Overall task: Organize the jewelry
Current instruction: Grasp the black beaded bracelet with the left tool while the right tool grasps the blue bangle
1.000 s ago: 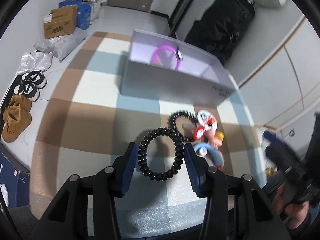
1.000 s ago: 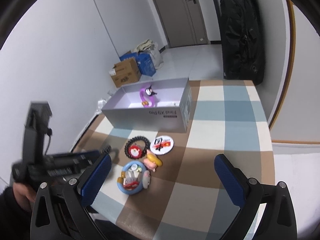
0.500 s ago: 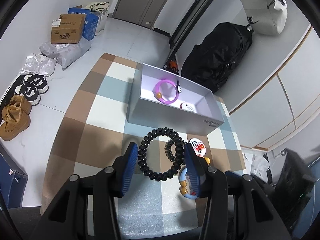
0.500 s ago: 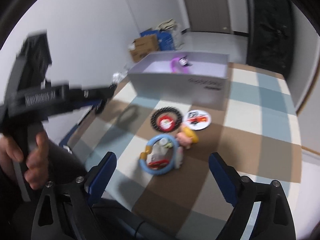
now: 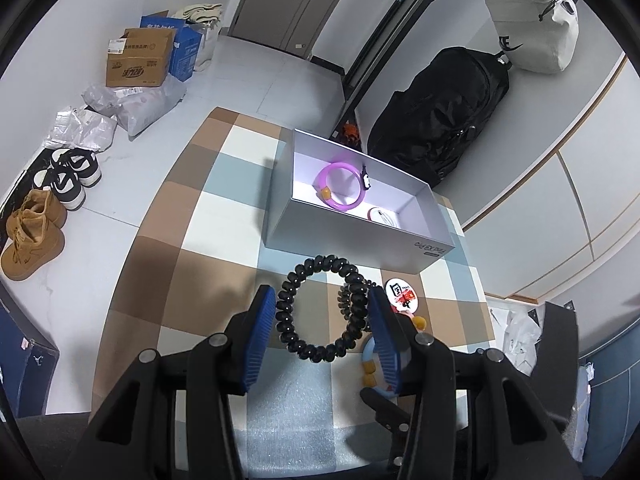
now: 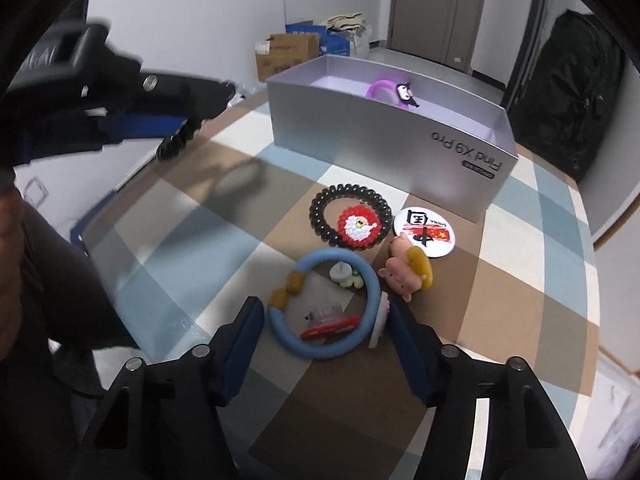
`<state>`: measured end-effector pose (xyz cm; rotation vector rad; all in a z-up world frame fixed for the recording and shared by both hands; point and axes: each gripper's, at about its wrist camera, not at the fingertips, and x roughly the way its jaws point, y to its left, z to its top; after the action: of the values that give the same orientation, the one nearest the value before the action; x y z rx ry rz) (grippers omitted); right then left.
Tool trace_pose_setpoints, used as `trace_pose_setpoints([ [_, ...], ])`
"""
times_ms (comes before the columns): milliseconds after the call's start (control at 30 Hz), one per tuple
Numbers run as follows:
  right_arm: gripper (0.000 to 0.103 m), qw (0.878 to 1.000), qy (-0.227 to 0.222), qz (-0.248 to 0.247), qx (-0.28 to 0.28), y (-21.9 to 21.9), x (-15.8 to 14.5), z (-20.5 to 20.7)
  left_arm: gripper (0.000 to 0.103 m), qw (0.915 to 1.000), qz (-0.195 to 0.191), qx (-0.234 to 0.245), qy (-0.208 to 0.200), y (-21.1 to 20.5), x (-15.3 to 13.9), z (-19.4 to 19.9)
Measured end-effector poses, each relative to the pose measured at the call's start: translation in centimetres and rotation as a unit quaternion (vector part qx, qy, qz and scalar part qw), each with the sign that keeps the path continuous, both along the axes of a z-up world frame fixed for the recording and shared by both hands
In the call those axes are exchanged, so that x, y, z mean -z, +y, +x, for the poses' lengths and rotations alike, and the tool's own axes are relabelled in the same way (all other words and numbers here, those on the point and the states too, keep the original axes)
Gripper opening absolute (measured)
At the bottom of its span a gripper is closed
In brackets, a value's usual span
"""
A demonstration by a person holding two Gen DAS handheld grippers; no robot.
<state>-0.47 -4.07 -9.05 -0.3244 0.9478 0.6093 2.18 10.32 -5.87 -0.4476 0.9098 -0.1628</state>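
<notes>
- My left gripper (image 5: pixel 322 322) is squeezed onto a black bead bracelet (image 5: pixel 320 308) and holds it above the checkered table (image 5: pixel 192 216).
- My right gripper (image 6: pixel 326 330) is wide open around the blue ring (image 6: pixel 326 304), with nothing gripped.
- Farther off sits the gray box (image 6: pixel 384 136), a purple ring (image 5: pixel 342 186) inside.

The table (image 6: pixel 500 300) wore a brown, blue and white check. The box (image 6: pixel 380 132) was silver outside, lilac inside, holding a purple bracelet (image 5: pixel 342 191). At the blue bracelet's (image 6: pixel 332 304) twelve o'clock lay a black coil (image 6: pixel 320 216) and a red-and-white bead charm (image 6: pixel 358 227).
</notes>
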Motion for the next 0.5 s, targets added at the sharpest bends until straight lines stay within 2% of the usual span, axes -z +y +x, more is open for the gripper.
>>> trace_pose_setpoints([
  [133, 0.061, 1.000, 0.003, 0.004, 0.004, -0.2, 0.0, 0.3, 0.042, 1.0000, 0.002, -0.001, 0.000, -0.2, 0.0, 0.1],
  [333, 0.061, 0.995, 0.027, 0.089, 0.029, -2.9, -1.4, 1.2, 0.042, 1.0000, 0.002, 0.002, 0.003, -0.5, 0.1, 0.4],
  [500, 0.061, 0.991, 0.035, 0.125, 0.043, -4.1, -2.2, 1.3, 0.042, 1.0000, 0.004, 0.004, -0.001, -0.9, -0.1, 0.3],
])
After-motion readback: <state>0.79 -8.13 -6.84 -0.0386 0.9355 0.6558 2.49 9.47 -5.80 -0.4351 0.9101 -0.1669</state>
